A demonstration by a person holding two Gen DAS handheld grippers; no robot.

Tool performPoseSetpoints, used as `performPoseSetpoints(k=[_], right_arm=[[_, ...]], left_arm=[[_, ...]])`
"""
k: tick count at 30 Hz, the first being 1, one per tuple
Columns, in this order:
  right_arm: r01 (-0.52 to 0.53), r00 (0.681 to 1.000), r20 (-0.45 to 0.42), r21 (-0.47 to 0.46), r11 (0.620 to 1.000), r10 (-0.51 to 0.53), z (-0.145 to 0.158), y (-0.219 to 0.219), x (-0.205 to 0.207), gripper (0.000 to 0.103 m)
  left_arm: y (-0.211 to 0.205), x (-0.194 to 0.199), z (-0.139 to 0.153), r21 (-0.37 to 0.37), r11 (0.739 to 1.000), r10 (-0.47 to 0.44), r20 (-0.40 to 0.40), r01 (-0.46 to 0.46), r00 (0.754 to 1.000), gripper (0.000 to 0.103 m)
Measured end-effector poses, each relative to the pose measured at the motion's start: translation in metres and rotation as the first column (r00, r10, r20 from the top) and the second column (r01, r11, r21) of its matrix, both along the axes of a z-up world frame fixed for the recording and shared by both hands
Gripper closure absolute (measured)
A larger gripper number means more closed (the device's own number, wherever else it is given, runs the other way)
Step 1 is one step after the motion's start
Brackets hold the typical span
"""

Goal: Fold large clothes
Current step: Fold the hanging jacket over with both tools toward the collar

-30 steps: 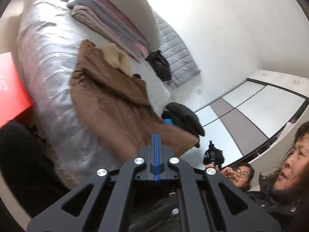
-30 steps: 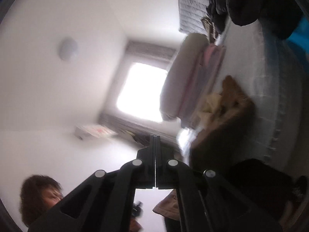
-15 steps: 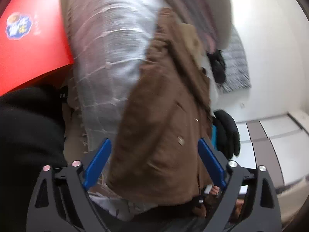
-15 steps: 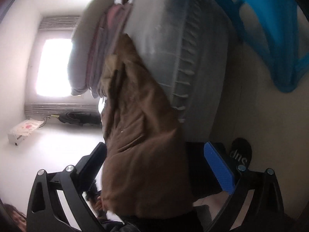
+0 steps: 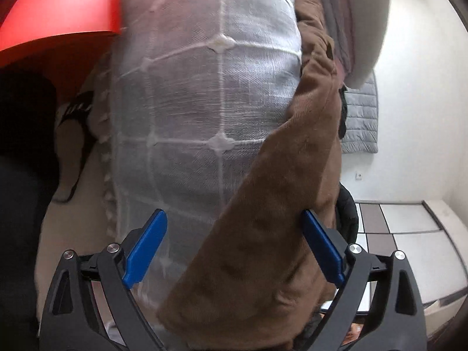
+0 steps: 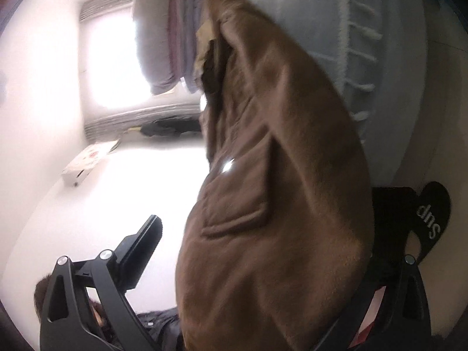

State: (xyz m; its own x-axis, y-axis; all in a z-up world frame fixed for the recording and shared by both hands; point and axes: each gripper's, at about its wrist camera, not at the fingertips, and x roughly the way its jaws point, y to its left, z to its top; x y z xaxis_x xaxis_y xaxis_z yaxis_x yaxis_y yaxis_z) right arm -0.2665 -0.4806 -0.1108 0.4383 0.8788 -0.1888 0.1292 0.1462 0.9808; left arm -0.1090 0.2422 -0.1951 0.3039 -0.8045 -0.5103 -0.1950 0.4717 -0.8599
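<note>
Your brown coat (image 5: 280,204) lies on the bed (image 5: 204,87), over its pale quilted cover, with the hem end hanging toward you past the bed's near edge. In the left wrist view its long axis runs from the lower middle of the frame up to the upper right, where the collar end meets the stack of folded bedding (image 5: 359,14).

Your left tongs (image 5: 231,245) have just been opening and now stand spread. The hem sits between the blue pads (image 5: 144,251) but neither pad presses on it; the cloth lies toward the right-hand pad.

In the right wrist view the coat (image 6: 278,219) fills the lower middle and rises toward the upper centre. Your right tongs (image 6: 263,245) are released too, their jaws wide, one finger hidden behind the cloth.

Both tongs look about equally near the hem, one at each side of it, so the likely next move is to close on the two hem corners.
</note>
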Motion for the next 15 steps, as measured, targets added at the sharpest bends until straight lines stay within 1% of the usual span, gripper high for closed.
performPoseSetpoints(k=[2,3,4,5,6,7,8,9,10,11,12,13,14,15], right_arm=[[0.008,1.000,0.026,-0.006,1.000,-0.008,0.002,0.004,-0.006,0.008],[0.014,0.999,0.034,-0.014,1.000,-0.014,0.003,0.005,-0.008,0.011],[0.026,0.999,0.044,-0.032,0.999,-0.024,0.004,0.005,-0.011,0.014],[0.038,0.998,0.045,-0.042,0.998,-0.036,0.004,0.005,-0.014,0.020],[0.049,0.998,0.045,-0.055,0.997,-0.047,0.003,0.005,-0.016,0.029],[0.064,0.997,0.044,-0.065,0.996,-0.061,0.002,0.002,-0.019,0.034],[0.078,0.996,0.049,-0.067,0.995,-0.074,0.001,0.000,-0.020,0.039],[0.095,0.994,0.061,-0.058,0.994,-0.092,0.001,-0.004,-0.021,0.050],[0.115,0.990,0.081,-0.049,0.992,-0.111,0.004,-0.008,-0.023,0.053],[0.129,0.988,0.098,-0.056,0.990,-0.123,0.008,-0.010,-0.024,0.057],[0.130,0.986,0.116,-0.058,0.990,-0.123,0.015,-0.010,-0.024,0.059],[0.128,0.985,0.127,-0.065,0.990,-0.119,0.020,-0.013,-0.028,0.062],[0.124,0.984,0.142,-0.076,0.989,-0.112,0.027,-0.012,-0.027,0.067],[0.120,0.983,0.152,-0.082,0.989,-0.107,0.031,-0.009,-0.026,0.072]], left_arm=[[-0.008,-0.001,-0.009,-0.055,0.998,-0.016,-0.007,0.016,1.000,0.013],[-0.016,-0.004,-0.010,-0.088,0.994,-0.059,-0.004,0.058,0.998,0.013],[-0.027,-0.008,-0.008,-0.108,0.985,-0.132,0.004,0.132,0.991,0.013],[-0.039,-0.014,-0.004,-0.106,0.974,-0.200,0.019,0.201,0.980,0.013],[-0.046,-0.019,0.000,-0.099,0.967,-0.231,0.032,0.233,0.973,0.013],[-0.052,-0.025,0.002,-0.109,0.960,-0.255,0.046,0.258,0.966,0.013],[-0.053,-0.031,-0.001,-0.125,0.958,-0.258,0.027,0.259,0.966,0.013],[-0.051,-0.035,-0.004,-0.137,0.960,-0.245,0.001,0.243,0.969,0.013],[-0.048,-0.037,-0.007,-0.136,0.964,-0.235,-0.029,0.229,0.972,0.014],[-0.045,-0.038,-0.005,-0.122,0.967,-0.229,-0.036,0.223,0.973,0.018],[-0.044,-0.038,-0.002,-0.103,0.969,-0.229,-0.033,0.224,0.973,0.037],[-0.042,-0.038,0.005,-0.068,0.970,-0.234,-0.035,0.232,0.972,0.053],[-0.040,-0.037,0.012,-0.052,0.971,-0.237,-0.029,0.235,0.971,0.063],[-0.039,-0.035,0.022,-0.028,0.969,-0.245,-0.010,0.245,0.969,0.082]])
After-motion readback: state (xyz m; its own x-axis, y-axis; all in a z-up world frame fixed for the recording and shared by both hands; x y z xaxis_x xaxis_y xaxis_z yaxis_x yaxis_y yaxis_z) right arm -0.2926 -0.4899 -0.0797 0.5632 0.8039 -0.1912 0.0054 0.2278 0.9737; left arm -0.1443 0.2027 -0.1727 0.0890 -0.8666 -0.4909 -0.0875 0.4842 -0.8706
